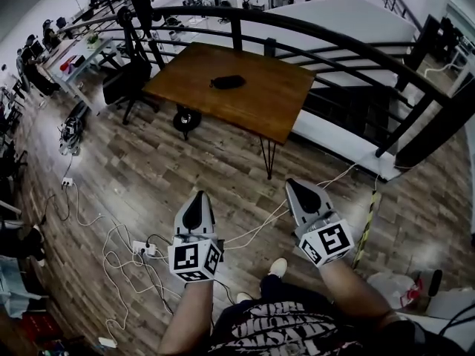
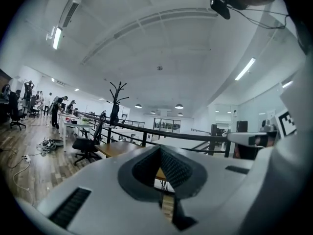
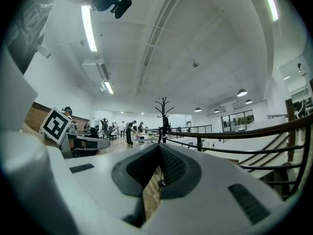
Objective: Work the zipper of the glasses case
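Observation:
The black glasses case (image 1: 228,81) lies alone near the middle of a wooden table (image 1: 261,104), far ahead of me. Both grippers hang over the wood floor, well short of the table and touching nothing. My left gripper (image 1: 199,194) points forward with its jaws pressed together and nothing between them. My right gripper (image 1: 289,183) is held the same way, shut and empty. In the left gripper view the left gripper (image 2: 159,149) has its tips meeting, with the table (image 2: 115,148) beyond. The right gripper (image 3: 159,146) shows its tips meeting in the right gripper view. The zipper is too small to make out.
A curved black railing (image 1: 312,32) runs behind and to the right of the table. An office chair (image 1: 128,80) stands at the table's left end. White cables and a power strip (image 1: 141,249) trail over the floor at left. A coat stand (image 2: 116,104) and desks with people fill the background.

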A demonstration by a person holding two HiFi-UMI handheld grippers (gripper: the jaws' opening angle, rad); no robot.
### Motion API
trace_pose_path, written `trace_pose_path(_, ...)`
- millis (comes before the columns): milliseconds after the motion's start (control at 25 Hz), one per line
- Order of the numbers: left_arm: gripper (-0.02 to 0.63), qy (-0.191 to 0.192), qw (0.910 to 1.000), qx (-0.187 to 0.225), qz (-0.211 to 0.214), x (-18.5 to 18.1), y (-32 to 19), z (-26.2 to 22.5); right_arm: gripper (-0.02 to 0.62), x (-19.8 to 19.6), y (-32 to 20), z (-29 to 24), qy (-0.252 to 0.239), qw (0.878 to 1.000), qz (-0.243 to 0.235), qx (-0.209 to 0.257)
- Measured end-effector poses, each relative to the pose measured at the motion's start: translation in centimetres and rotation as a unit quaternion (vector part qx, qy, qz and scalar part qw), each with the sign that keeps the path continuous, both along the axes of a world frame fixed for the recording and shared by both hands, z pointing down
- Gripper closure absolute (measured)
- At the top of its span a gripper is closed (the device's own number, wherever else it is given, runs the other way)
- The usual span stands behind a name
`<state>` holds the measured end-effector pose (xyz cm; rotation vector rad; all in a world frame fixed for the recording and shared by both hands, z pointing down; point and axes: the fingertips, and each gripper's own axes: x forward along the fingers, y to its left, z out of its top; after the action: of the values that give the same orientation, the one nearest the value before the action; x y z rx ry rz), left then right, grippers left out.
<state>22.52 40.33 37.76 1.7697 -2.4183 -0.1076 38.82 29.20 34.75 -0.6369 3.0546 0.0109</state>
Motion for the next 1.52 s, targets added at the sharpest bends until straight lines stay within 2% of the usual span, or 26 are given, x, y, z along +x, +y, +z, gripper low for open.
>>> trace_pose_path(160, 0.606, -0.004, 0.9999, -0.002, -0.01, 0.1, -2.2, -0.7, 0.603, -0.1, -2.4, -0.2, -0.006, 1.0, -0.009, -0.007)
trace_pose_path(360, 0.606, 0.033, 0.9986, 0.026, -0.031, -0.6, -3.8, -2.4, 0.603, -0.3, -4.4, -0.8, -0.011, 1.0, -0.024, -0.007)
trace_pose_path(680, 0.606, 0.016, 0.9993, 0.001, -0.033, 0.4, -5.4, -2.1, 0.603, 1.0, -7.1, -0.9, -0.023, 0.999, -0.017, -0.03)
trace_pose_path(800, 0.606, 0.035, 0.9987, 0.008, -0.035, 0.1, -5.4, -2.2, 0.603, 0.8, -7.2, -0.8, -0.022, 0.999, -0.02, -0.031)
trace_pose_path(920, 0.606, 0.053, 0.9979, 0.019, -0.031, -0.5, -5.7, -2.4, 0.602, 0.3, -7.1, -0.5, -0.019, 0.999, -0.023, -0.029)
trace_pose_path(1240, 0.606, 0.057, 0.9982, 0.019, -0.005, -2.0, -7.8, -2.0, 0.603, -1.1, -8.6, 0.1, -0.009, 0.999, -0.004, -0.03)
trace_pose_path(1520, 0.606, 0.047, 0.9988, 0.012, 0.007, -5.5, -9.1, -1.4, 0.601, -4.8, -8.7, 1.0, 0.006, 1.0, 0.002, -0.03)
